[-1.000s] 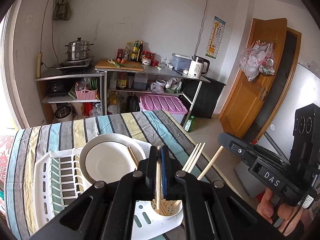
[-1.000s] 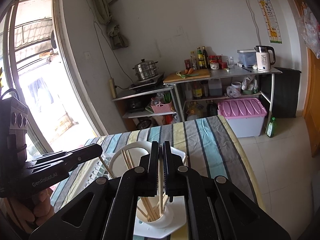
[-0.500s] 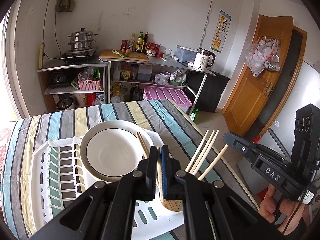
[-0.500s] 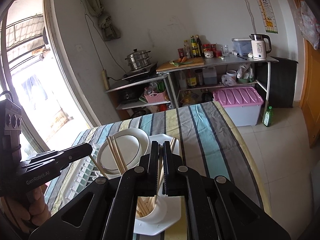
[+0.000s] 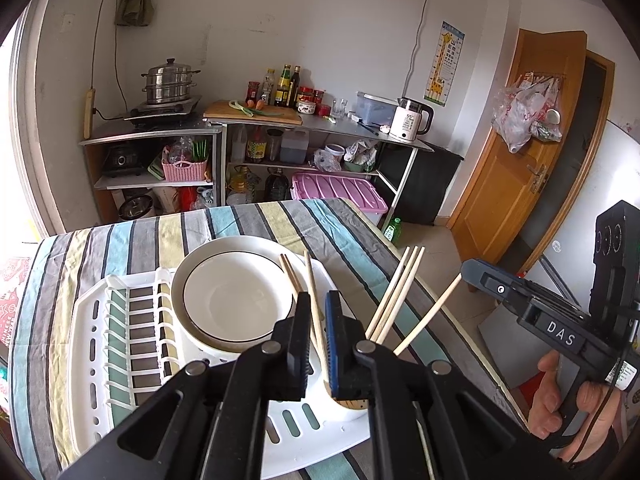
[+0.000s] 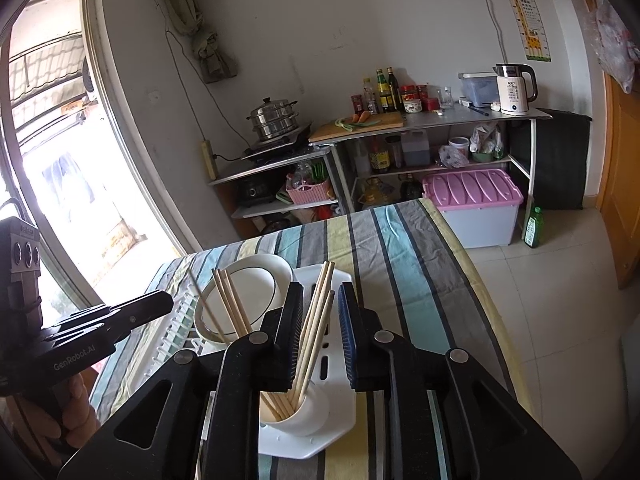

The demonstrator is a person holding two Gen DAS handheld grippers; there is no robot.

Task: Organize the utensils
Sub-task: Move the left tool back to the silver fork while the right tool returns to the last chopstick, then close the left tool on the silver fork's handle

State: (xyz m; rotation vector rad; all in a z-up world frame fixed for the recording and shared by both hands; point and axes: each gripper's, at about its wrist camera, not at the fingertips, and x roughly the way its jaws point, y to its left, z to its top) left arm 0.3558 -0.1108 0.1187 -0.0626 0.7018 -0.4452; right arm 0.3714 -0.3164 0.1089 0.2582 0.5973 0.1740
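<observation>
Right wrist: right gripper jaws opening, chopsticks released.

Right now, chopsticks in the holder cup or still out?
In. The chopsticks stand with their lower ends inside the white holder cup on the drying rack, leaning apart. No others lie on the table.

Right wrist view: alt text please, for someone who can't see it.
The right gripper is opening its jaws around wooden chopsticks that stand in a white cup on a white dish rack, with a white bowl behind. The rack sits on a striped tablecloth; the left gripper reaches in from the left, kitchen shelves beyond.
</observation>
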